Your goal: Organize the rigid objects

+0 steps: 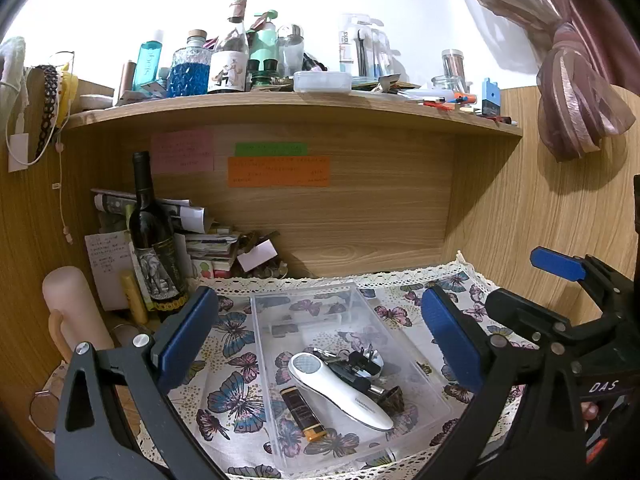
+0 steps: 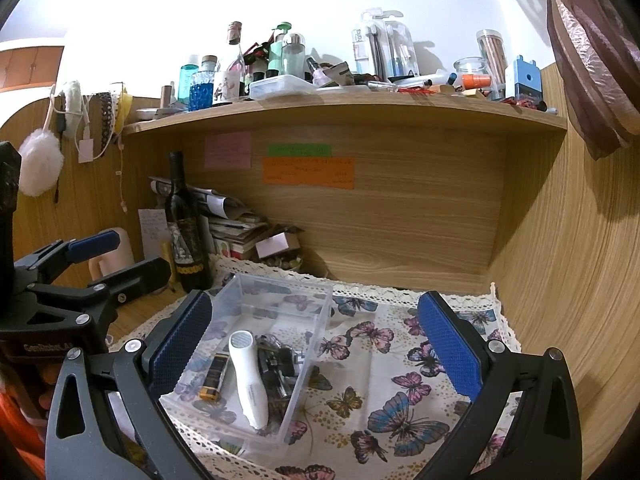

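Observation:
A clear plastic tray [image 1: 280, 304] sits on a butterfly-print cloth [image 1: 224, 396]. In it lie a white handheld device [image 1: 340, 390], a black and amber lighter [image 1: 302, 412], and a dark cluster of keys and metal bits [image 1: 360, 364]. My left gripper [image 1: 320, 344] is open and empty, its jaws either side of the tray above it. In the right wrist view the tray [image 2: 288, 288] is lower left with the white device [image 2: 248, 376] and lighter [image 2: 214, 378] inside. My right gripper [image 2: 312, 348] is open and empty, over the tray's right edge and the cloth [image 2: 384, 380].
A dark wine bottle [image 1: 154, 236] stands back left beside a paper stack [image 1: 208, 240] and a pale cylinder [image 1: 68, 304]. A cluttered wooden shelf [image 1: 296, 108] overhangs the desk. Wooden panels close the back and right. The right gripper shows at right in the left wrist view [image 1: 560, 272].

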### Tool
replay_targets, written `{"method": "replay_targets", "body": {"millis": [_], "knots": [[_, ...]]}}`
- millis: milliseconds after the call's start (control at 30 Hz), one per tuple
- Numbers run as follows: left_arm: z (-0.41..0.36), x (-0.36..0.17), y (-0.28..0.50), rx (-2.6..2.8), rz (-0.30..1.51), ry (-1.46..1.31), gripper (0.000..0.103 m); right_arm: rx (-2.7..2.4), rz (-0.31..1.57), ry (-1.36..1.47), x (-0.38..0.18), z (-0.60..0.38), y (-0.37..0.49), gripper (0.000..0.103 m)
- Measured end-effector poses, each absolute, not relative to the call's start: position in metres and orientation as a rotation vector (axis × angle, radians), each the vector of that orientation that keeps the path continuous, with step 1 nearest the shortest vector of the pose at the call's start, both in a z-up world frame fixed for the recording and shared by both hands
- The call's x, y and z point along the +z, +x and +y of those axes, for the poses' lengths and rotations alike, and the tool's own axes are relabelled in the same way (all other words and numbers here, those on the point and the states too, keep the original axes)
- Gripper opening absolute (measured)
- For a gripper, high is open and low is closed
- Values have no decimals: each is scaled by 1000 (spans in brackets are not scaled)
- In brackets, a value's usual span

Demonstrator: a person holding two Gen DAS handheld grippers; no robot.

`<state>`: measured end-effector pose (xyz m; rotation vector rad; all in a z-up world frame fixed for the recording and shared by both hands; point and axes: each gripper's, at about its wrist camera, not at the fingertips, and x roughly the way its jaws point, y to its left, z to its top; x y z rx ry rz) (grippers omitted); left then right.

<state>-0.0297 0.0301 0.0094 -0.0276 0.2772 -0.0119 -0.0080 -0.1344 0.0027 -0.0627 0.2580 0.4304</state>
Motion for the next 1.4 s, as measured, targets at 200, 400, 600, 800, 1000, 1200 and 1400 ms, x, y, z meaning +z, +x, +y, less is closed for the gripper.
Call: {"method": "replay_targets", "body": {"millis": [200, 400, 600, 800, 1000, 1200, 1400], "knots": [[30, 8, -29, -11, 282, -32, 103, 429, 262, -59, 2, -134, -7, 103], [30, 8, -29, -11, 285, -32, 103, 429, 263, -59, 3, -134, -6, 103], [29, 7, -28, -14, 285, -34, 103, 428, 262, -56, 2, -135, -6, 103], [27, 6, -26, -30, 295, -35, 103, 421, 264, -55, 1, -134, -6, 103], [27, 6, -26, -36, 295, -40, 103, 418, 265, -56, 0, -133, -6, 103], [31, 6, -26, -40, 304, -57, 103, 419, 268, -58, 1, -133, -5, 103], [35, 6, -23, -47, 315, -71, 103, 416, 274, -62, 0, -128, -3, 103]]}}
